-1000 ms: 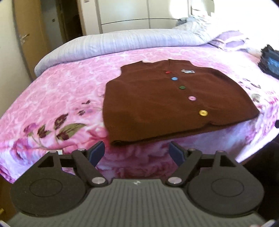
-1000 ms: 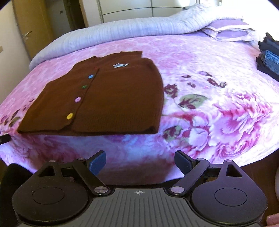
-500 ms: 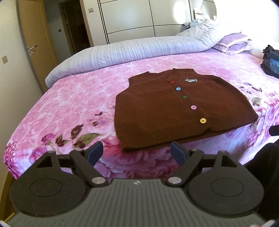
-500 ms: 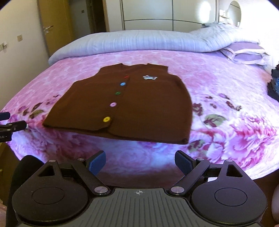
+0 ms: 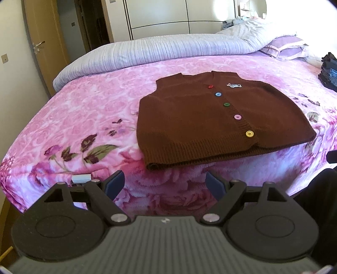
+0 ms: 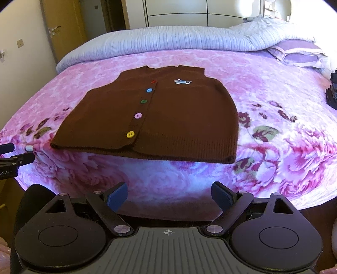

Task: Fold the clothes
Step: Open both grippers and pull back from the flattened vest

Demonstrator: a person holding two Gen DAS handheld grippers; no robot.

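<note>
A brown knitted sleeveless vest lies flat and face up on a bed, near the bed's front edge, its ribbed hem toward the cameras and its V-neck toward the far side. Five buttons run down its front band: red at the neck, then blue, green, pink and yellow nearest the hem. A small pale patch sits on the chest beside the top buttons. The vest looks smooth and unfolded.

The bed is covered by a pink floral blanket printed with large roses and dark leaves. Along the far side lies a rolled pale lilac ribbed duvet, with a purple pillow at its right end. A stack of dark folded clothing sits at the bed's right edge. Behind are white wardrobe doors and, at left, a wooden door with a metal handle.

The left hand-held gripper hovers in front of the bed edge, released, its blue-padded jaws wide apart with nothing between them. The right hand-held gripper is likewise released and empty, short of the vest.
</note>
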